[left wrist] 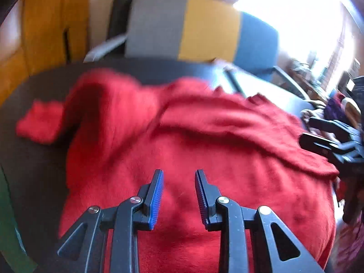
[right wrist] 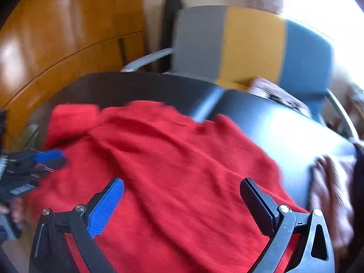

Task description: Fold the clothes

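Though the red sweater [left wrist: 193, 141] lies rumpled on the bench [right wrist: 284, 122], I judge folding barely begun; left claw [left wrist: 179, 177] slightly parted, right claw [right wrist: 182, 188] spread wide, both holding nothing.

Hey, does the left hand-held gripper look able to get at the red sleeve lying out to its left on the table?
Probably yes. The left hand-held gripper hangs open over the red sweater, and the sleeve lies flat on the dark table with nothing on it or in between.

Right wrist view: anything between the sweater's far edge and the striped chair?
Only bare dark table separates the red sweater from the chair; a small box sits off right. The right wrist view shows it.
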Action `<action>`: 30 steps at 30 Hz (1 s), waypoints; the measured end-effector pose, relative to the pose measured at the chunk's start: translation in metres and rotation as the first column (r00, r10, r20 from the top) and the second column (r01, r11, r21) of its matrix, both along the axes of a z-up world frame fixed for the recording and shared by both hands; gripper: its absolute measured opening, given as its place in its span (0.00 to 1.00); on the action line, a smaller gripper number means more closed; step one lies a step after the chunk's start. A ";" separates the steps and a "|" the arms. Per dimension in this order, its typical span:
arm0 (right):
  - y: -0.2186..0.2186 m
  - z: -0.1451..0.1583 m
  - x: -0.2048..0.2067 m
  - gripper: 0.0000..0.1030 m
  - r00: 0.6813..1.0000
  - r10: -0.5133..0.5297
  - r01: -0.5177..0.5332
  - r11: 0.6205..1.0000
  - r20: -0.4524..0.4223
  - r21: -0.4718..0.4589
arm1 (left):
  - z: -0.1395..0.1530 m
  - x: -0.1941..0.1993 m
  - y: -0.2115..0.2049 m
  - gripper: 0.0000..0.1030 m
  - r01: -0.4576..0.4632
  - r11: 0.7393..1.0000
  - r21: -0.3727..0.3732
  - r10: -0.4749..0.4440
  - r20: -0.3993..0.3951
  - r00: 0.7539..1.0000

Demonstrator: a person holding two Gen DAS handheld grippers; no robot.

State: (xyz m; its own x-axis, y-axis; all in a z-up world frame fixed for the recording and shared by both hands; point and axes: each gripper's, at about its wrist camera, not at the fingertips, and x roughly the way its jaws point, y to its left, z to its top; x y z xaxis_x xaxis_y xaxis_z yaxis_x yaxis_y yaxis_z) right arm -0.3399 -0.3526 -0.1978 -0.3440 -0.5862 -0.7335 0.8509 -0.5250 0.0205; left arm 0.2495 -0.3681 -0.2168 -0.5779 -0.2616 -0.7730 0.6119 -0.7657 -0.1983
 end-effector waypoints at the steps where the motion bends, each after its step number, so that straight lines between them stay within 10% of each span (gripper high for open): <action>1: -0.013 -0.004 0.004 1.00 1.000 0.029 -0.029 0.999 -0.010 0.026 | -0.003 0.009 -0.001 0.27 -0.008 1.000 0.019 0.009 -0.041 0.999; 5: -0.050 -0.027 0.013 0.94 0.995 0.091 -0.087 0.989 -0.027 0.123 | -0.009 0.031 0.000 0.27 -0.029 0.998 0.062 0.037 -0.128 0.991; 8: -0.052 -0.027 0.008 0.65 0.998 0.070 -0.068 0.990 -0.004 0.122 | -0.012 0.026 0.009 0.27 -0.029 1.000 0.002 0.029 -0.107 0.994; 10: -0.053 -0.027 0.006 0.19 0.998 0.055 -0.056 0.991 0.010 0.121 | -0.013 0.024 0.015 0.27 -0.035 0.999 -0.033 0.031 -0.097 0.995; 20: 0.078 0.042 -0.044 0.10 0.973 -0.224 0.224 0.975 -0.051 -0.011 | -0.015 0.022 0.012 0.27 -0.049 0.998 -0.047 0.044 -0.100 0.994; 25: 0.197 0.107 -0.068 0.10 0.866 -0.478 0.462 0.877 -0.149 -0.129 | -0.020 -0.005 0.002 0.27 -0.050 0.997 -0.060 0.045 -0.094 0.995; 30: 0.316 0.139 -0.075 0.14 0.662 -0.732 0.701 0.680 -0.159 -0.214 | -0.021 -0.018 -0.002 0.27 -0.063 0.995 -0.077 0.057 -0.081 0.995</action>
